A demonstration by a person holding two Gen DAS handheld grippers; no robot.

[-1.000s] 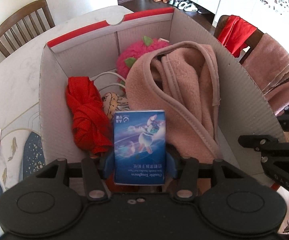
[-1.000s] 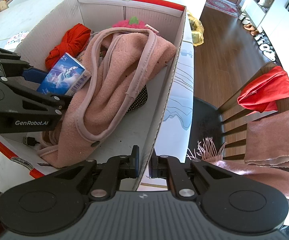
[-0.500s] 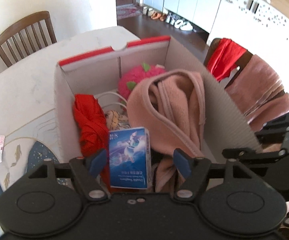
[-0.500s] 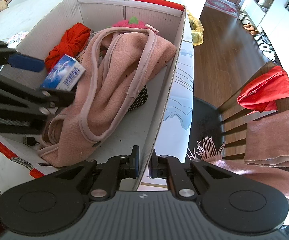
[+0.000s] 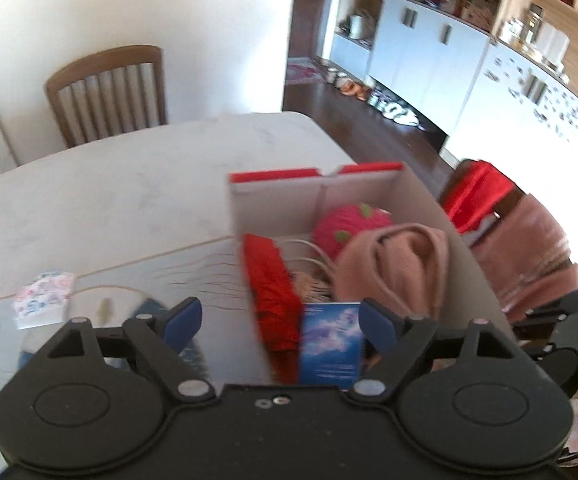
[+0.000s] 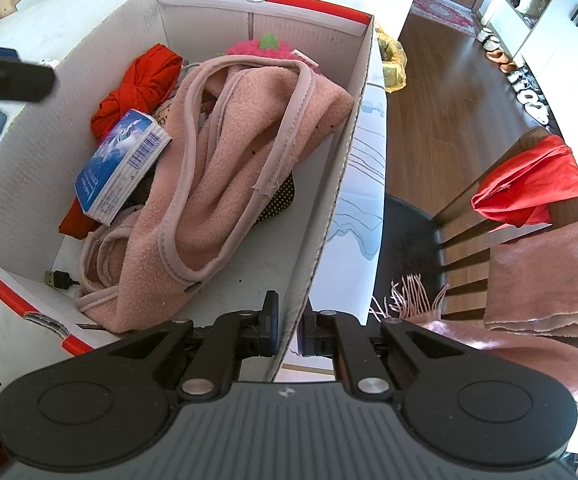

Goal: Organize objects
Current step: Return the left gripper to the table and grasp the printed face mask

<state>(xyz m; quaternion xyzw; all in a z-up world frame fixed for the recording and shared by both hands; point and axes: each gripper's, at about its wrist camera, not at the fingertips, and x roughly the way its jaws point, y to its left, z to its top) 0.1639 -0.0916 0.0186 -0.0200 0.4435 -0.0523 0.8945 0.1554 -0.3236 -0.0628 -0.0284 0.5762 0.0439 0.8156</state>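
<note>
The blue tissue pack point(image 6: 123, 164) lies in the cardboard box point(image 6: 29, 136), propped on the red cloth point(image 6: 137, 84) beside the pink fleece point(image 6: 245, 152). The left hand-held gripper point(image 5: 277, 322) has just been opening and stands wide, empty. The right hand-held gripper point(image 6: 287, 330) pinches the box wall. Best lift clear without snagging fabric, then fetch the floral packet point(image 5: 43, 294) on the surface point(image 5: 109, 200).

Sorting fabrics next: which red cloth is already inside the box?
The knotted red cloth by the box's left wall; the other red cloth hangs on the chair.
</note>
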